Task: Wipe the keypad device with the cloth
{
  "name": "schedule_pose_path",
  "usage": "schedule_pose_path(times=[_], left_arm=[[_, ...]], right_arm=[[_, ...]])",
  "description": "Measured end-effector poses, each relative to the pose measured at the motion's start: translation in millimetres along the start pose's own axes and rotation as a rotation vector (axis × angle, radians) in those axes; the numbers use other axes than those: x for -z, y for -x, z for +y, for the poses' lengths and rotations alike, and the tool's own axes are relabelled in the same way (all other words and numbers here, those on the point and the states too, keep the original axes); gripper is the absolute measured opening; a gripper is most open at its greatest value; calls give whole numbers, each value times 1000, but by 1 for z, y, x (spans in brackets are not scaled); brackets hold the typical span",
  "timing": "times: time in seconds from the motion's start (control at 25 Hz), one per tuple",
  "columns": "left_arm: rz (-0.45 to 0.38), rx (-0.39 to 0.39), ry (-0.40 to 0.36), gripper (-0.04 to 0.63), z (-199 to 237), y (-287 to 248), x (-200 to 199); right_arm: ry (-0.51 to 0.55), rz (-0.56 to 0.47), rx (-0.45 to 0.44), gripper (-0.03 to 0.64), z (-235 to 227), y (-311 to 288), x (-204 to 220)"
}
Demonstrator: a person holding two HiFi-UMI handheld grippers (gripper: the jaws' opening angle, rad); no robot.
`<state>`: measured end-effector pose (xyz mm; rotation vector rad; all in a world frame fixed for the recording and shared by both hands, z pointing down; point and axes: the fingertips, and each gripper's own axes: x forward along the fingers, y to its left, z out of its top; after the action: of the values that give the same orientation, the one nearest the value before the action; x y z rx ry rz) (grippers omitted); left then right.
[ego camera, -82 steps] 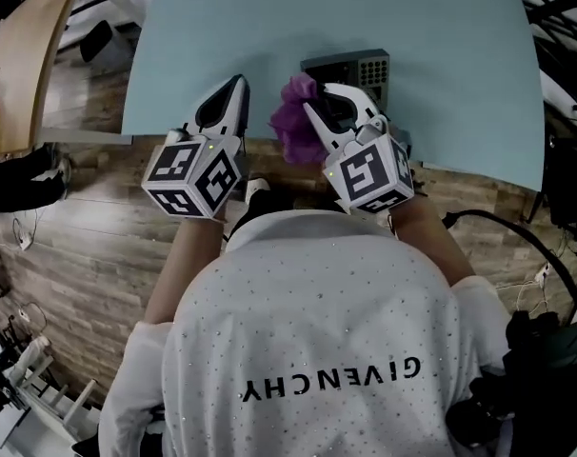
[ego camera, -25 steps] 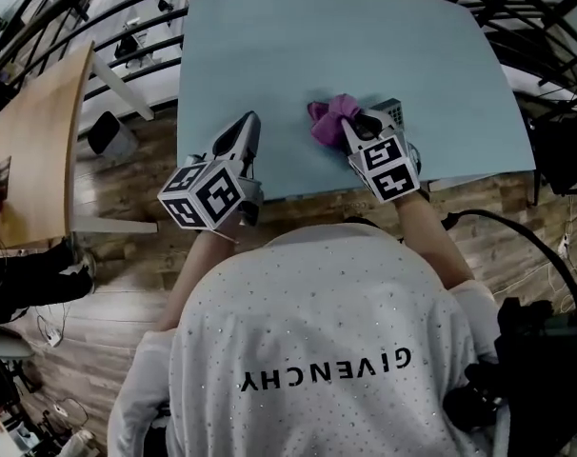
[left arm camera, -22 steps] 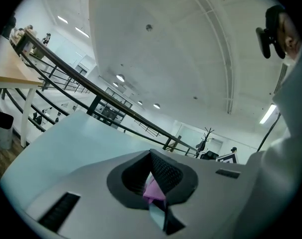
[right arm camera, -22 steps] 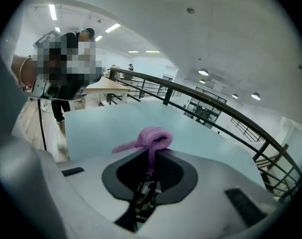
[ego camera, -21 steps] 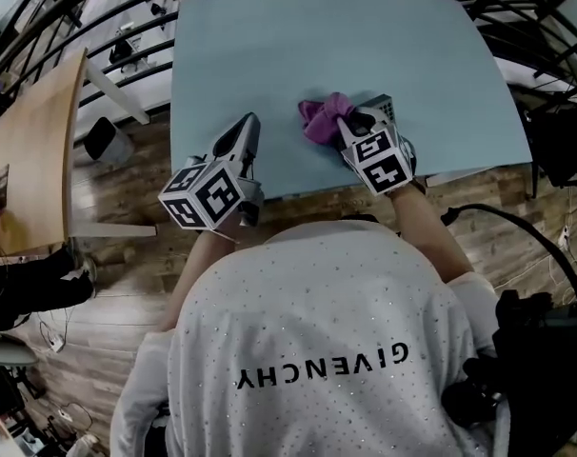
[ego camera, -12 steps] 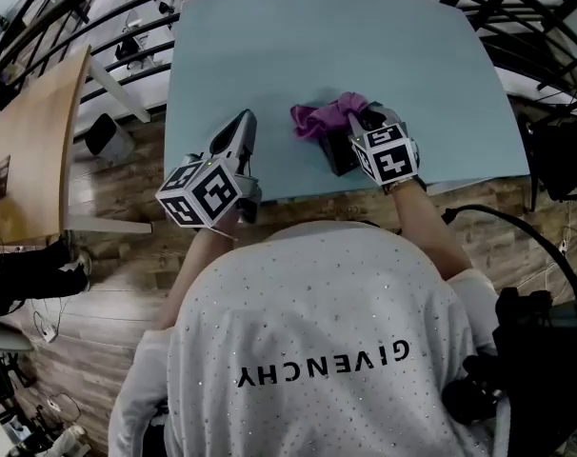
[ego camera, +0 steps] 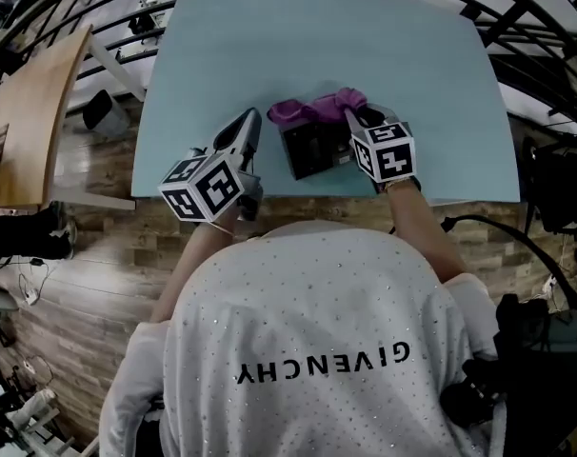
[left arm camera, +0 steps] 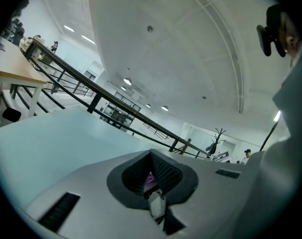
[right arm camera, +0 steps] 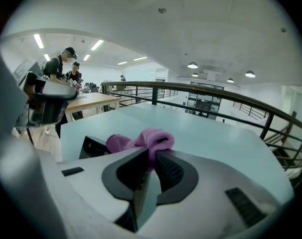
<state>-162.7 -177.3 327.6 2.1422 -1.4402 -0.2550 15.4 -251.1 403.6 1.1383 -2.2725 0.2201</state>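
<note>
keys on the keypad device (ego camera: pixel 310 150) cannot be made out. in the head view it is only a dark block on the pale blue table (ego camera: pixel 269 36), near the front edge. its right side is hidden behind the right gripper (ego camera: pixel 355 115), and the right gripper view shows just one dark corner of it. the person's white shirt (ego camera: pixel 317 350) fills the lower half of the head view and cuts off both forearms. the left gripper view shows mostly ceiling, with a sliver of purple past the jaw tips.

count: two grippers, one purple cloth (ego camera: pixel 314 110), one keypad device, one blue table and one wooden table (ego camera: pixel 31 93) off to the left.

the right gripper's jaws pinch one end of the cloth, and the rest lies bunched along the device's far edge. the left gripper (ego camera: pixel 248 120) has its jaws pressed together on nothing, and sits left of the device, apart from it.
</note>
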Motion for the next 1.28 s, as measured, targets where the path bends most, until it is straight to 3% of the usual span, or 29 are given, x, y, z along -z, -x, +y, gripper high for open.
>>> schedule_pose_path(times=[0.16, 0.24, 0.4, 0.52, 0.6, 0.68, 0.92, 1.28], left_arm=[[-1, -39, -6, 6, -29, -20, 19], [-9, -80, -6, 6, -34, -22, 24], [-60, -167, 8, 6, -33, -14, 34], [-95, -235, 27, 6, -36, -3, 45], [-85, -274, 30, 6, -40, 5, 59], [-63, -313, 42, 6, -41, 15, 76], [-32, -385, 73, 6, -47, 36, 107], [-26, -425, 53, 6, -65, 52, 121]], right_arm=[[-90, 10, -53, 44, -36, 1, 17], [-140, -78, -115, 44, -48, 7, 9], [-129, -324, -326, 43, -47, 39, -37], [-118, -386, -534, 44, -29, 57, -54], [-182, -355, -604, 44, -23, 52, -47], [-230, -280, -576, 43, -23, 32, -29], [-171, -85, -551, 44, -1, -4, 33], [-215, 3, -621, 46, 9, -5, 71]])
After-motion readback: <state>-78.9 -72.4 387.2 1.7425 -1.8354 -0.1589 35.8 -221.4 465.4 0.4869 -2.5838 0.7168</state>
